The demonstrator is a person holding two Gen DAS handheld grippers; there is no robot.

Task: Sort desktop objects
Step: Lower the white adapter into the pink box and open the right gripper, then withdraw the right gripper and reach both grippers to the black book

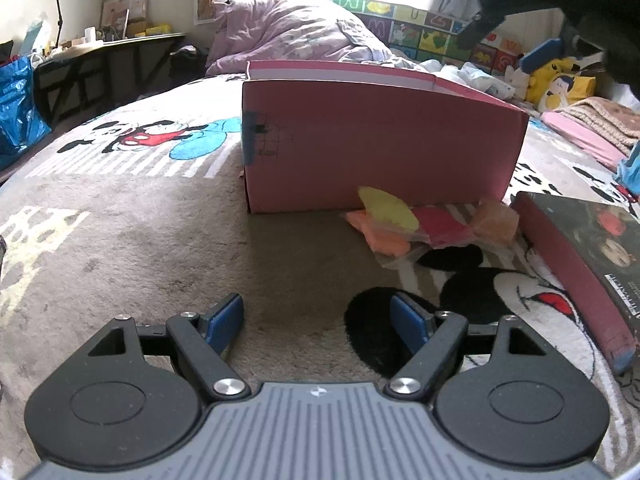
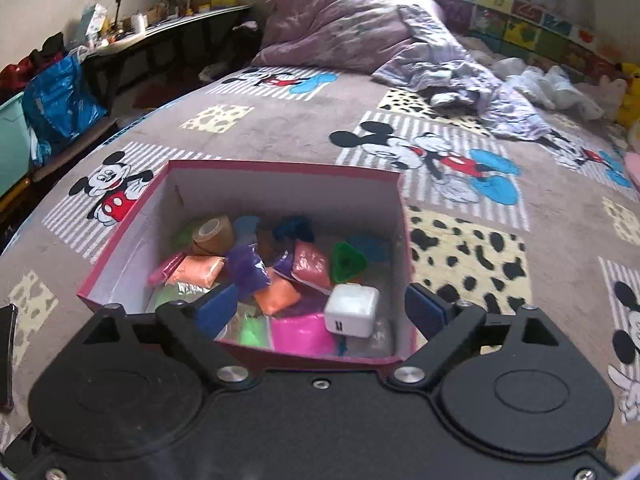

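Bedspread-borne pink box (image 2: 256,176) lies under right gripper (image 2: 320,312).

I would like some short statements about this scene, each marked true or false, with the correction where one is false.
1. The pink box holds a white charger cube. True.
2. The right gripper is closed on the charger cube. False: its jaws stand open and hold nothing; the cube lies in the box.
3. A bag of coloured packets lies outside the box, against its near wall. True.
4. The left gripper holds the dark book. False: it is open and empty; the book lies on the blanket to its right.
5. A roll of brown tape is in the box. True.
6. The box is closed with a lid. False: it is open on top.
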